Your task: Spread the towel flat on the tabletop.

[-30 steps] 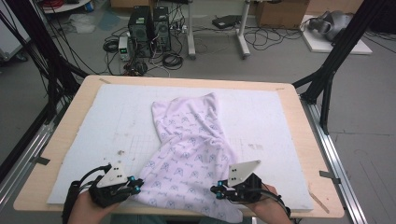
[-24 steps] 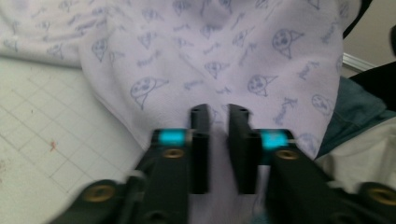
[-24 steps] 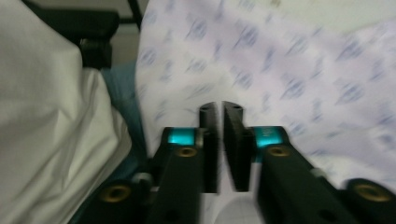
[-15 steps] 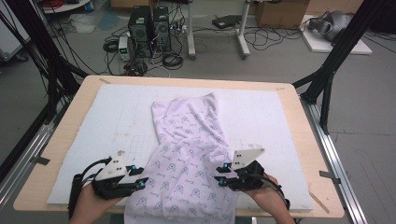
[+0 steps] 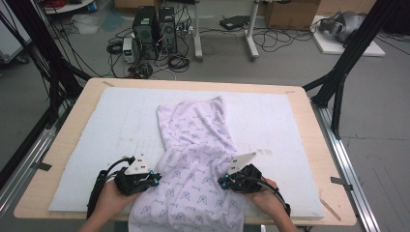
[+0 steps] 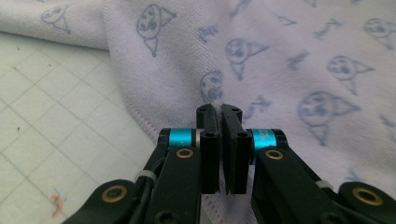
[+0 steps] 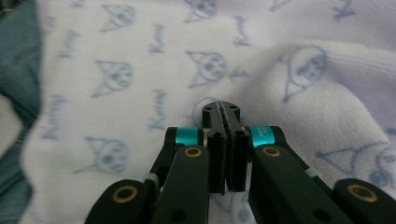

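Note:
A pale lilac cloth (image 5: 198,140) printed with small blue cat faces lies lengthwise on the white mat (image 5: 290,125), and its near end hangs over the table's front edge. My left gripper (image 5: 155,180) sits at the cloth's left hem near the front, shut on the fabric. In the left gripper view a tuft of cloth (image 6: 289,70) is pinched between the closed jaws of my left gripper (image 6: 219,109). My right gripper (image 5: 222,182) is shut on the cloth's right side. The right gripper view has its jaws (image 7: 220,108) pressed together on a fold of cloth (image 7: 140,70).
The wooden table (image 5: 321,145) frames the mat, with bare mat to the left and right of the cloth. Black frame poles (image 5: 348,53) stand at both far corners. Computer towers (image 5: 154,24) and cables lie on the floor beyond. The gridded mat (image 6: 60,116) lies left of the hem.
Both grippers have moved away from the front edge and slightly toward each other, carrying the cloth's sides with them. The near part of the cloth is now narrower and more bunched.

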